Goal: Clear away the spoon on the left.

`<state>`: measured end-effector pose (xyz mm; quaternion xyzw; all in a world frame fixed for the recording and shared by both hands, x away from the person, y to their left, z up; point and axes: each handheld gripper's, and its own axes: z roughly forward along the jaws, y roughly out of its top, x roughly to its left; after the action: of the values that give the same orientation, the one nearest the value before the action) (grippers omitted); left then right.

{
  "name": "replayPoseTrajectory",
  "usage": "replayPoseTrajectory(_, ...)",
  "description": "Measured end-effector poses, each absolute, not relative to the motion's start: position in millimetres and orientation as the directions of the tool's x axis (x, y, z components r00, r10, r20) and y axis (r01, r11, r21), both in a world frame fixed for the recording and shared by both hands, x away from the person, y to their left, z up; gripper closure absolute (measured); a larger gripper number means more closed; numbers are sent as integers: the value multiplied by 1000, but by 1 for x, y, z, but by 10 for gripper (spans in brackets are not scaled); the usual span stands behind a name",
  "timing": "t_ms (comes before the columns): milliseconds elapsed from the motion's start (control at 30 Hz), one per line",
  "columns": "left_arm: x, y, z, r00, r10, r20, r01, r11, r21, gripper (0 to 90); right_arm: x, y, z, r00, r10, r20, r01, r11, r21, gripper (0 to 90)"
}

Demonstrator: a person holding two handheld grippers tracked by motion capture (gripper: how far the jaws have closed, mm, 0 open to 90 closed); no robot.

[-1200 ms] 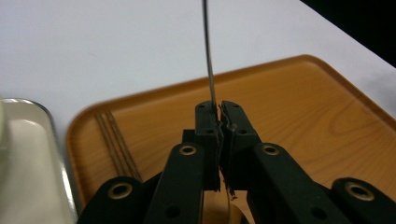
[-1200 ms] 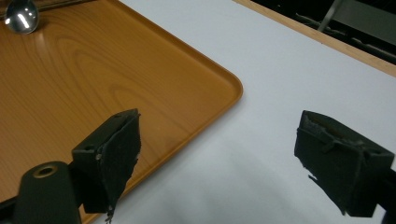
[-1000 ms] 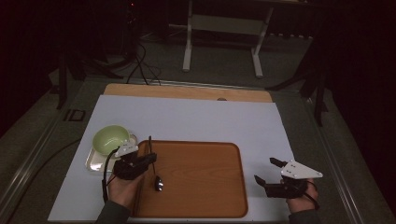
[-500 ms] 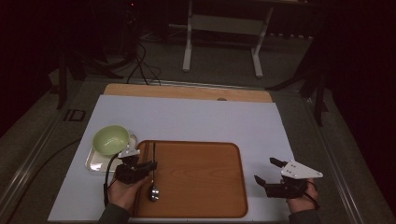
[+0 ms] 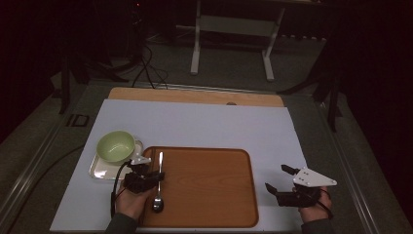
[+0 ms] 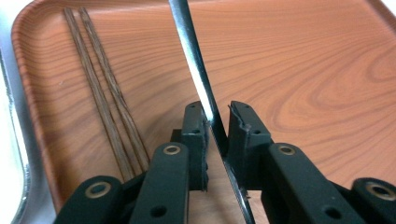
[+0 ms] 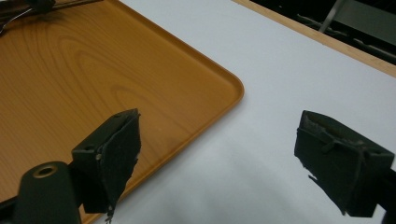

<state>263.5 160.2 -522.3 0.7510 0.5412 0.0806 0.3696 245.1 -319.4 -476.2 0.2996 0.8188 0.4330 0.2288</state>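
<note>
Left tool [image 6: 217,126] jaws just been opening, narrow gap, slim shiny metal spoon [image 5: 158,187] handle between pads, lying on brown wooden tray [image 5: 214,195] beside dark wooden chopsticks [image 6: 105,102]. Right tool [image 7: 217,161] wide open, empty, over white table [image 5: 214,124].

The high view is dim: everything beyond the white table [image 5: 204,122] sinks into near black. The gripper views are bright and evenly lit; glare streaks the spoon handle [image 6: 196,70], and the nearest jaws blur.
</note>
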Motion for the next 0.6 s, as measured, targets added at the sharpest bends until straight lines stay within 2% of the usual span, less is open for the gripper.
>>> replayPoseTrajectory(333, 265, 157, -520, 400, 891, -215, 751, -184, 634, 711, 245, -320, -476, -716, 689, -114, 291, 443, 848, 144)
replayPoseTrajectory(600, 264, 161, -517, 378, 901, -211, 746, -162, 645, 673, 245, -320, -476, -716, 688, -114, 291, 444, 848, 144)
